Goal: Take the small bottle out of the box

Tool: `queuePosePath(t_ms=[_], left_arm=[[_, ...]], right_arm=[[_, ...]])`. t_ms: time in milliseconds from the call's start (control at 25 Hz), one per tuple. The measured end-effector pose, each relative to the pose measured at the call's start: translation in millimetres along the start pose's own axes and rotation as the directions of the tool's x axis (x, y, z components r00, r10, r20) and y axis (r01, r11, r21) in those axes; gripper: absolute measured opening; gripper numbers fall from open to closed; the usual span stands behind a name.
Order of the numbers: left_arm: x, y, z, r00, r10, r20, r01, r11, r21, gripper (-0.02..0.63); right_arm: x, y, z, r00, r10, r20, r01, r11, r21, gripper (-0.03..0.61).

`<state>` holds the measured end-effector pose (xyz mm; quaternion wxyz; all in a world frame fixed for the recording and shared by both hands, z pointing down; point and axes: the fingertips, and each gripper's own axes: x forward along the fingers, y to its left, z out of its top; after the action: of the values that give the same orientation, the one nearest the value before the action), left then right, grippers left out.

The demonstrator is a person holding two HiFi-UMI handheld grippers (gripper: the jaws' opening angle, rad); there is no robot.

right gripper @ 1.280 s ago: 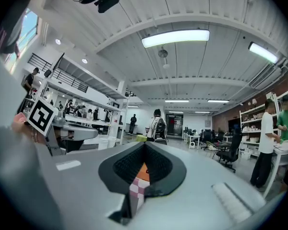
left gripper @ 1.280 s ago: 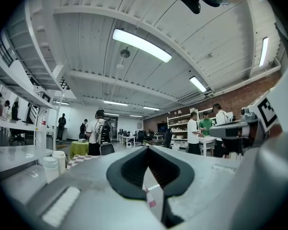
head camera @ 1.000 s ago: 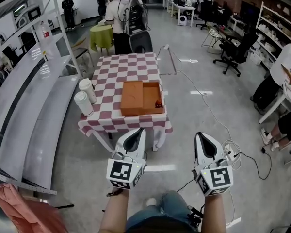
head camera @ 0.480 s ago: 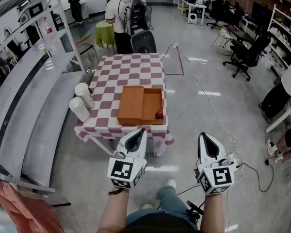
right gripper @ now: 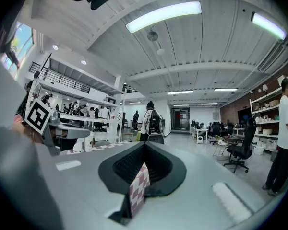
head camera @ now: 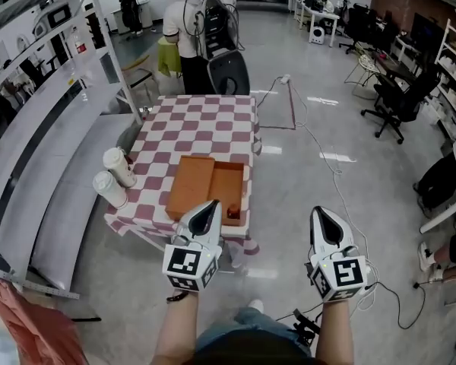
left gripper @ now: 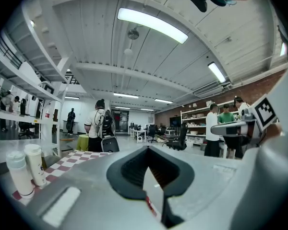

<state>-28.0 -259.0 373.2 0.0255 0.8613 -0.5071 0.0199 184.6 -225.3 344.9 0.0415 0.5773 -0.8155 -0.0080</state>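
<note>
An orange-brown box [head camera: 191, 185] lies open on the checkered table [head camera: 205, 124], near its front edge. A small dark red bottle [head camera: 232, 212] sits in the box's right compartment, at the near corner. My left gripper [head camera: 210, 204] is held level in front of the table, its tip overlapping the box's near edge in the head view, jaws shut with nothing in them. My right gripper [head camera: 323, 213] hangs over the floor to the right of the table, its jaws also shut and empty. In the left gripper view the left gripper [left gripper: 152, 188] shows only a thin slit.
Two white lidded cups [head camera: 112, 177] stand at the table's left edge, the cups [left gripper: 26, 170] also showing in the left gripper view. Grey shelving [head camera: 45, 158] runs along the left. A person with a backpack [head camera: 201, 29] stands behind the table. A cable [head camera: 330, 162] trails over the floor.
The table and box have come much closer. Both grippers moved forward with the view; the left one's tip now overlaps the box's front edge. Jaws stayed shut.
</note>
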Motion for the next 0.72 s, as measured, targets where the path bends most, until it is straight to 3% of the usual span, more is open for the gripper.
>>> queuePosePath(t_ms=[480,720], left_arm=[[51.3,13.3,-48.0,0.998,0.017,-0.066,-0.023,0.995,-0.094,-0.003],[66.9,16.7,-73.4,0.992,-0.026,-0.125,0.013,0.995,-0.1,0.007]], right_arm=[[56.3,-33.1,-35.1,0.996,0.074,-0.059,-0.073,0.997,0.029,0.0],[68.4,-32.3,-55.6,0.991,0.077,-0.113,-0.072,0.997,0.041,0.0]])
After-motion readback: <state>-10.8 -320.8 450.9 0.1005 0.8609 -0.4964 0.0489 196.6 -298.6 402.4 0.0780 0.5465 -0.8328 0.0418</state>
